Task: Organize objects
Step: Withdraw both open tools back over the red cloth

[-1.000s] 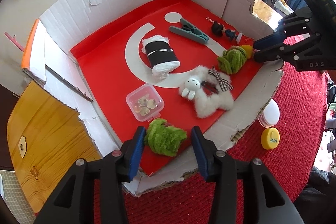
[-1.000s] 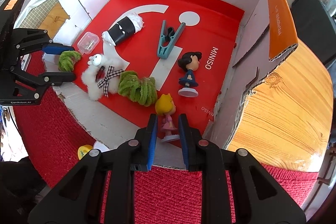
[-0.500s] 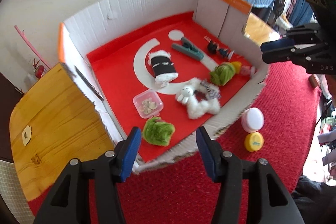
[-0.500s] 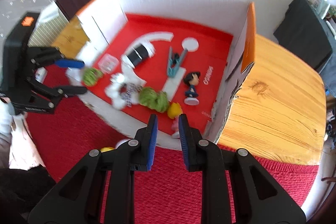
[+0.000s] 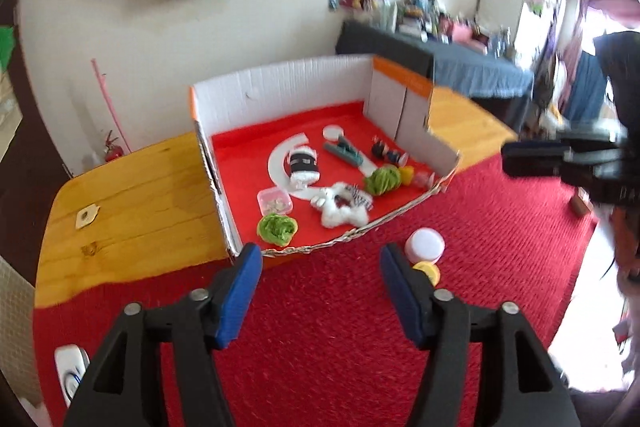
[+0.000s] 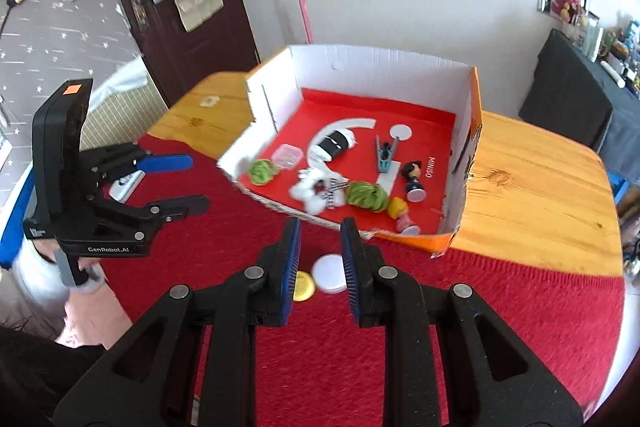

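A cut-open cardboard box point(image 5: 280, 87) point(image 6: 380, 61) with a red floor holds two green scrunchies point(image 5: 277, 228) point(image 6: 366, 195), a white plush bunny point(image 5: 340, 213), a black-and-white roll point(image 5: 303, 165), a clear small case point(image 5: 274, 199), a teal clip point(image 6: 385, 157), a dark-haired figurine point(image 6: 414, 181) and a yellow-haired figurine point(image 6: 402, 215). My left gripper point(image 5: 320, 291) is open and empty, held back above the red cloth in front of the box. My right gripper point(image 6: 320, 263) is open and empty, also back from the box.
A white round lid point(image 5: 425, 245) point(image 6: 329, 273) and a yellow cap point(image 5: 428, 271) point(image 6: 302, 285) lie on the red knitted cloth point(image 5: 360, 339) in front of the box. The wooden table point(image 5: 132, 199) shows left and right of the box. A white device point(image 5: 72, 375) lies at the cloth's left edge.
Both grippers pulled back and up away from the box. The left one left a green scrunchie on the box floor; the right one left the yellow-haired figurine, which now lies tipped.
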The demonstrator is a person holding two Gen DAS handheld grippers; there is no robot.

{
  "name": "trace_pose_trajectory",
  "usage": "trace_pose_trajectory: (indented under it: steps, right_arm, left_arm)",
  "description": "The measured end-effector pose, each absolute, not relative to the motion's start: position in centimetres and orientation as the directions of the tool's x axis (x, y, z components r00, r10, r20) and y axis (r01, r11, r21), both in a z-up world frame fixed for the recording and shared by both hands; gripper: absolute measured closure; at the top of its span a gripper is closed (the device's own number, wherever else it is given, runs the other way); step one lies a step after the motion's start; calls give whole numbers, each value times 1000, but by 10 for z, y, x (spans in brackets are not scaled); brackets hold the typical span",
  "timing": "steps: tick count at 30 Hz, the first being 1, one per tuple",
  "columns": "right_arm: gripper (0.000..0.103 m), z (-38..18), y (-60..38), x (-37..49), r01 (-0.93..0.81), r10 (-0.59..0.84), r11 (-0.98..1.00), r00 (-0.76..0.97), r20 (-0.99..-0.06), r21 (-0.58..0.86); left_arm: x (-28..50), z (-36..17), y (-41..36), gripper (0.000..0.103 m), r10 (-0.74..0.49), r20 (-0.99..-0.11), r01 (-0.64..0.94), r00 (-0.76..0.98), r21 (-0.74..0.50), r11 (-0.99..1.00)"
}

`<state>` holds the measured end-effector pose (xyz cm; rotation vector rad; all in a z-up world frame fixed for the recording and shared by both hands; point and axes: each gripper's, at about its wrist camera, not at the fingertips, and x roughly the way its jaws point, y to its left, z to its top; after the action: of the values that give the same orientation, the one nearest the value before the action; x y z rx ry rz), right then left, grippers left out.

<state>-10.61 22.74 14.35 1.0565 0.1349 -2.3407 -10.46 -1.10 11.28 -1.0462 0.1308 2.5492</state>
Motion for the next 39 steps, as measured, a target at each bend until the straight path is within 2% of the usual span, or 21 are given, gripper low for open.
trace_pose_trajectory:
  steps: [6, 9, 15, 17, 19, 21, 22, 23, 26, 28, 30, 32, 39]
  right_arm:
    - [83, 142, 229, -74, 503, -455, -855, -606, -652, 128]
    - [83, 141, 232, -61, 479, -448, -869, -654, -610, 125]
    - [83, 128, 235, -40, 398, -375, -914, -759, -532, 77]
    - [82, 119, 237, -39, 373, -361, -924, -771, -525, 87]
    - [75, 110, 237, -38, 354, -347, -931, -779, -523, 89]
    - [55, 101, 237, -37, 340, -333, -937, -788, -517, 85]
    - [34, 97, 237, -35, 336, -332, -938, -796, -507, 86]
    - [29, 95, 238, -33, 338, -336, -937, -800, -497, 89]
    - [29, 85, 240, -32, 312, -306, -947, -812, -496, 74]
    - [29, 79, 242, -32, 294, -294, -952, -814, -500, 81]
    - [29, 71, 243, -32, 279, -283, -956, -815, -506, 85]
    - [25, 64, 242, -31, 264, -261, -962, -818, -512, 69]
    - [15, 40, 240, -31, 229, -218, -972, -806, -550, 49]
  left_arm:
    - [-76, 123, -25, 31, 338, -602, -305, -724, -159, -939]
    - [-63, 124, -26, 26, 298, -569, -263, -766, -145, -954]
    - [-44, 113, -15, 26, 244, -538, -218, -807, -113, -969]
    - [-38, 109, -12, 22, 213, -530, -193, -821, -93, -977]
    - [-34, 104, -9, 19, 178, -515, -165, -838, -70, -984]
    - [-30, 97, -4, 15, 151, -501, -152, -852, -38, -988]
    - [-29, 95, -3, 15, 144, -501, -149, -853, -29, -988]
    - [-29, 92, -1, 15, 137, -503, -147, -853, -21, -989]
    - [-27, 83, 1, 15, 138, -512, -140, -848, -35, -990]
    - [-26, 77, 1, 11, 130, -517, -122, -846, -50, -991]
    - [-25, 69, 2, 3, 115, -523, -98, -844, -61, -993]
    - [-24, 64, 3, 0, 102, -528, -86, -843, -56, -995]
    - [-24, 46, 8, 0, 58, -575, -43, -816, -40, -998]
